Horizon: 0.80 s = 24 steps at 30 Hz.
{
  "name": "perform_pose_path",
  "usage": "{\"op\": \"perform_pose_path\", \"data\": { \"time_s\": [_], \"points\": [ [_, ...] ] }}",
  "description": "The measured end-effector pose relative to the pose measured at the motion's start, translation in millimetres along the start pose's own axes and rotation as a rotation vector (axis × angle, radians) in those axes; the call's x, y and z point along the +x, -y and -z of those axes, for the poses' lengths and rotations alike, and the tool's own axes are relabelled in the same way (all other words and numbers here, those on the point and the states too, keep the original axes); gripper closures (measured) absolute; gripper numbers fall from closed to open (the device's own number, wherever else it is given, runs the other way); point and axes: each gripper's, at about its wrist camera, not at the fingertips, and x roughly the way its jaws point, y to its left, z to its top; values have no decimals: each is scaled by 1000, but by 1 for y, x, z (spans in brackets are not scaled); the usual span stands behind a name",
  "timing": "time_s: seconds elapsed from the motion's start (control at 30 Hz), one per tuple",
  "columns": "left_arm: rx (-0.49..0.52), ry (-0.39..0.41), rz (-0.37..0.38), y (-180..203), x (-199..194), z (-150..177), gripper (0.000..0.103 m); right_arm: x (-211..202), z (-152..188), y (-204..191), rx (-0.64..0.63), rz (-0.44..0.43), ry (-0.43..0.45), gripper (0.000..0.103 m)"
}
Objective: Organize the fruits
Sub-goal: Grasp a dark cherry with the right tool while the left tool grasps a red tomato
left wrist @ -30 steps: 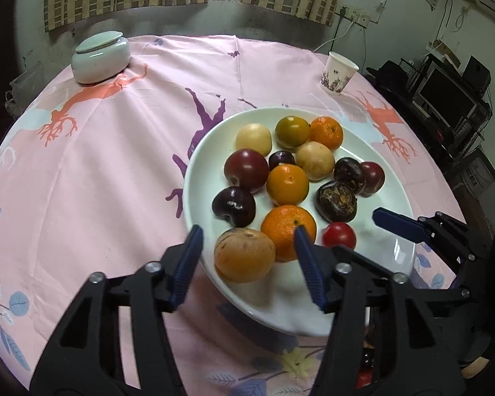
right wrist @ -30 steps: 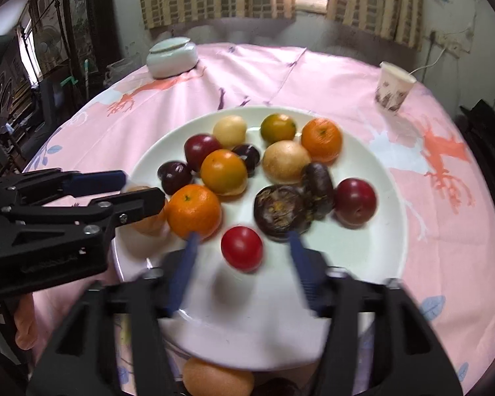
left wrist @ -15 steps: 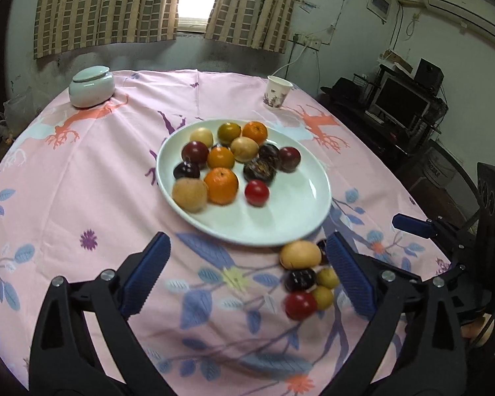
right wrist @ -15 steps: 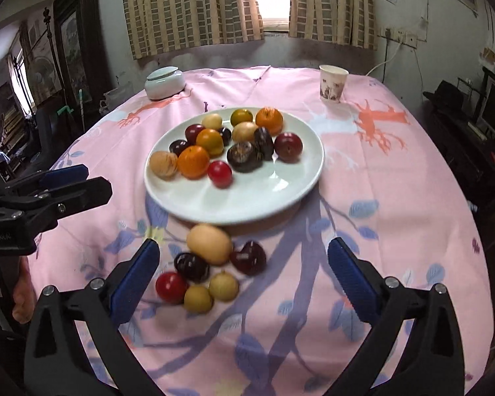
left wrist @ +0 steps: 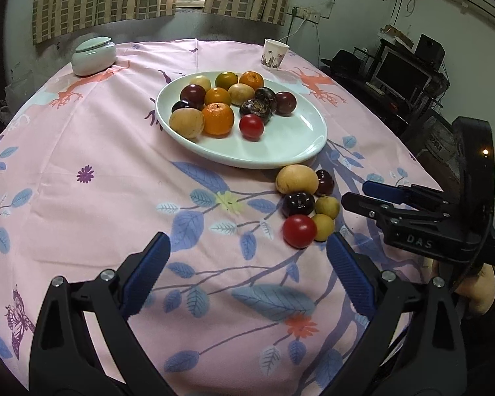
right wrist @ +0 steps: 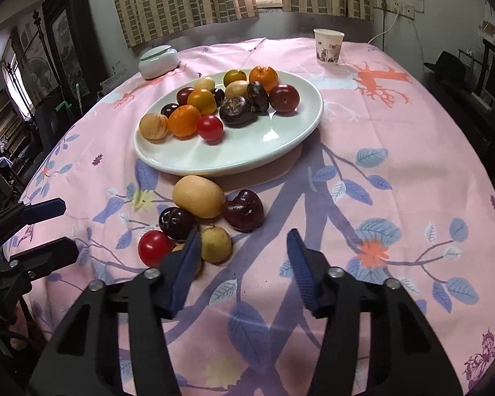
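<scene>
A white plate (left wrist: 280, 151) (right wrist: 247, 151) holds several fruits: oranges, dark plums, tan ones and a red tomato (left wrist: 251, 126). In front of it, loose on the pink cloth, lie a tan oval fruit (left wrist: 297, 178) (right wrist: 198, 196), a dark plum (right wrist: 177, 222), a red tomato (left wrist: 298, 231) (right wrist: 155, 247) and small yellow fruits (right wrist: 216, 243). My left gripper (left wrist: 247, 244) stands wide open over bare cloth, left of that pile. My right gripper (right wrist: 244, 236) is closing with nothing between its jaws. Its left fingertip partly hides a yellow fruit.
A paper cup (left wrist: 274, 54) (right wrist: 328, 46) and a lidded ceramic jar (left wrist: 94, 56) (right wrist: 158, 61) stand at the far side of the round table. A monitor and dark furniture crowd the right. Each gripper shows at the side of the other's view.
Both grippers have pulled back from over the plate toward the near edge, bringing the loose fruit pile into view. The left jaws spread wide. The right jaws spread, then narrowed.
</scene>
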Motion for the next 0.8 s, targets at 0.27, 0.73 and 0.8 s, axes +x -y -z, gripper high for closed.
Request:
{"op": "perform_pose_path", "data": {
  "time_s": [0.27, 0.73, 0.8],
  "points": [
    [-6, -17, 6, -3, 2, 4, 6, 24, -25, 14, -11, -48, -59, 56],
    [-5, -56, 33, 3, 14, 2, 6, 14, -18, 4, -55, -21, -72, 72],
    [-6, -69, 40, 5, 22, 1, 6, -1, -12, 11, -25, 3, -38, 72]
  ]
}}
